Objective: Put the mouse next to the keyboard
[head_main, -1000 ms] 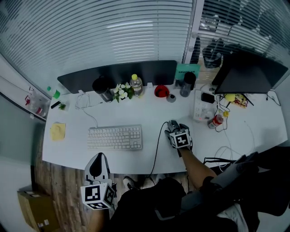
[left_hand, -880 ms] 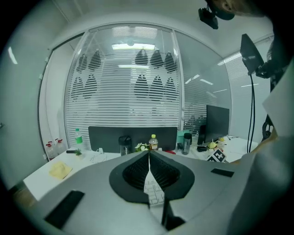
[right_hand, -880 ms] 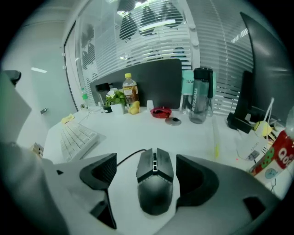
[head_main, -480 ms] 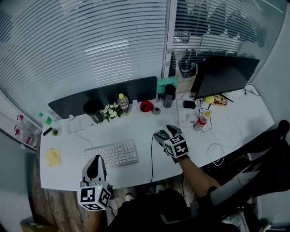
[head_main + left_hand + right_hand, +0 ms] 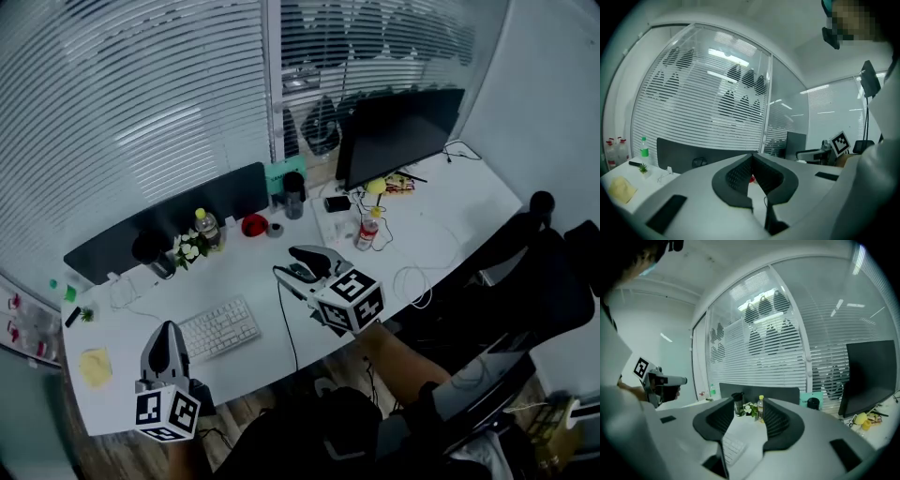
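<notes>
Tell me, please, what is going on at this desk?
A person holds a gripper in each hand over a white desk. The right gripper hovers at the wired mouse, jaws closing with nothing seen between them. The left gripper is shut, near the desk's front edge. The mouse lies apart from the keyboard.

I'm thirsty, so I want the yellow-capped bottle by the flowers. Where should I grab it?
Probably best: grip the bottle high on its body, just under the cap, coming in level from the desk's front edge. It stands upright and round, so jaws fit either side; the flowers crowd its lower left, and the dark screen blocks the back.
</notes>
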